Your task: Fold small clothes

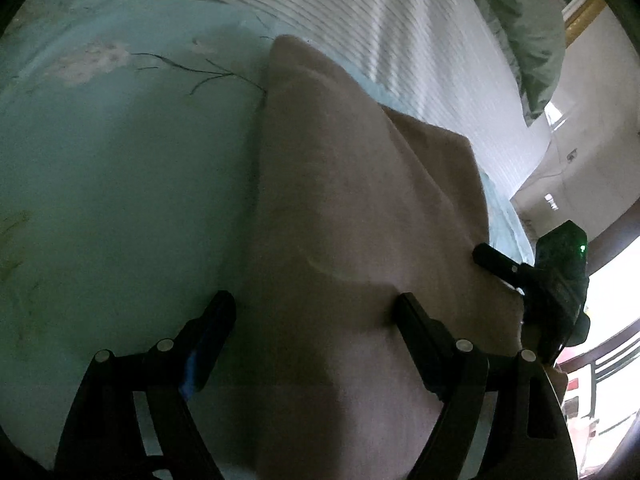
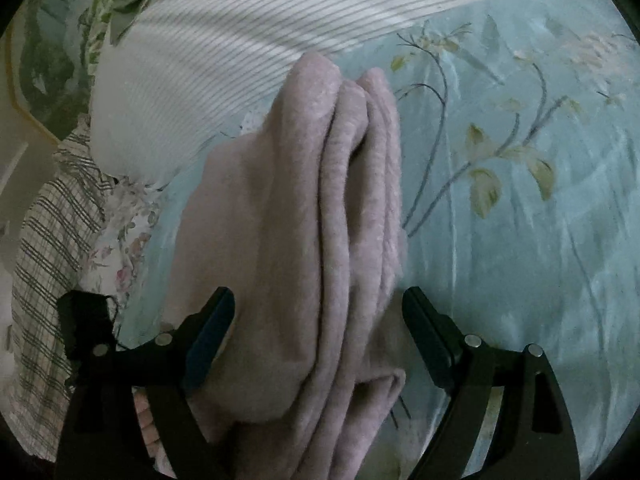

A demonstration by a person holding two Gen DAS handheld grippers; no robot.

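We are seeing the pale pink fleece garment [image 2: 320, 220] lying folded in soft layers, pointing toward 12 o'clock on the light blue flowered bedsheet [image 2: 520, 240]; the left gripper [image 1: 316, 312] and right gripper [image 2: 318, 308] are both released.

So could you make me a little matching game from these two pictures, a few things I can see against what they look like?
Things:
1. folded garment
2. bedspread
3. striped sheet
4. right tongs

Descriptions:
A. pale blue-green, printed with branches and leaves
B. black, standing open on either side of the cloth
C. pinkish and fuzzy, lying in several layers
D. white with thin dark lines

Pairs: 1-C, 2-A, 3-D, 4-B
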